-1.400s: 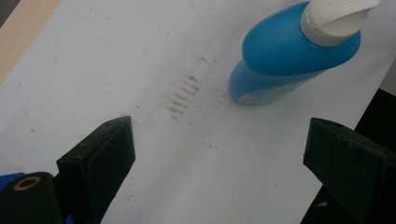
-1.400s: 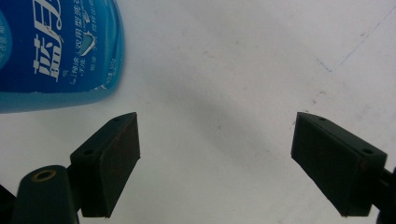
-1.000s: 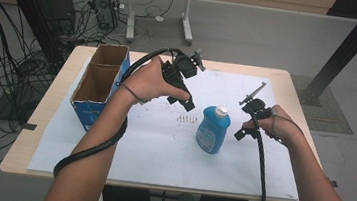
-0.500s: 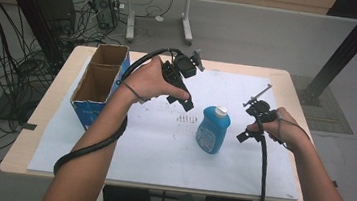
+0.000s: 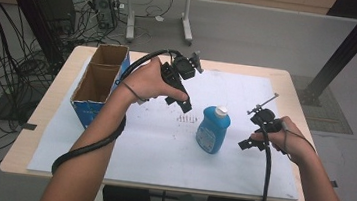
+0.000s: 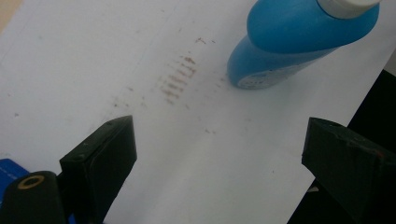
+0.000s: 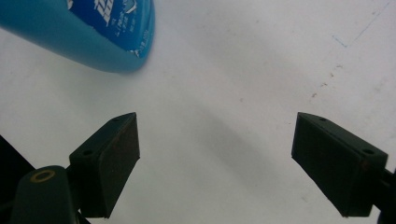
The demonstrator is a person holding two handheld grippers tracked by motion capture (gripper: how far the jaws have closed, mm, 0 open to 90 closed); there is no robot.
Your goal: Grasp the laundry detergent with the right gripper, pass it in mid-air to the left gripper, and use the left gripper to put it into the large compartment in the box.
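A blue bottle (image 5: 211,130) with a white cap stands upright on the white sheet (image 5: 161,154) near the table's middle. My left gripper (image 5: 180,103) hovers to the bottle's upper left, pointing down at the sheet, jaws open and empty. In the left gripper view the bottle (image 6: 289,42) stands beyond the wide-apart jaws of the left gripper (image 6: 219,135). My right gripper (image 5: 249,133) sits just right of the bottle, open and empty. In the right gripper view the bottle (image 7: 93,32) lies up and left of the right gripper (image 7: 215,135), outside the jaws.
An open cardboard box (image 5: 87,116) with blue sides stands at the table's left edge. Small brown marks (image 5: 184,119) dot the sheet left of the bottle. Cables trail from both grippers along the person's forearms.
The right gripper has slid a little toward the table's front edge, staying beside the bottle. The left gripper and the bottle have kept still.
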